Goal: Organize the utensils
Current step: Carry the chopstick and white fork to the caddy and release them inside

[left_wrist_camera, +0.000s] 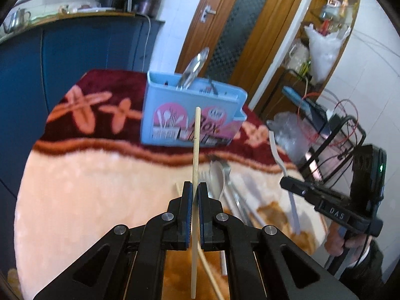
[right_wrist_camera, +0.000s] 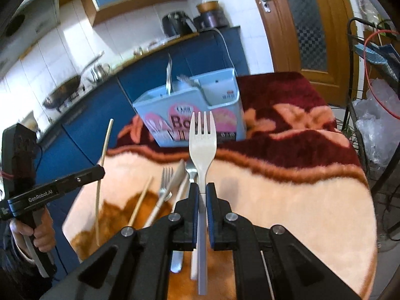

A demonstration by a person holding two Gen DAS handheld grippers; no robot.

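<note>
My left gripper [left_wrist_camera: 195, 187] is shut on a wooden chopstick [left_wrist_camera: 196, 145] that points up toward a light blue utensil holder [left_wrist_camera: 175, 115] on the table. My right gripper [right_wrist_camera: 202, 188] is shut on a white plastic fork [right_wrist_camera: 202, 137], tines up, in front of the same holder [right_wrist_camera: 175, 110]. A metal spoon [left_wrist_camera: 196, 67] stands in the holder. Loose utensils lie on the table below both grippers: a metal fork [right_wrist_camera: 165, 182], a chopstick [right_wrist_camera: 141, 200], a white spoon [left_wrist_camera: 217, 175]. The right gripper with its fork shows at the right of the left wrist view [left_wrist_camera: 283, 175]; the left gripper shows at the left of the right wrist view [right_wrist_camera: 101, 171].
The table wears a fuzzy cream and maroon cloth [right_wrist_camera: 287, 195]. Blue kitchen cabinets [left_wrist_camera: 62, 50] stand behind it, a wooden door [left_wrist_camera: 240, 25] at the back. A black wire rack with bags and cables [right_wrist_camera: 370, 100] stands to the right of the table.
</note>
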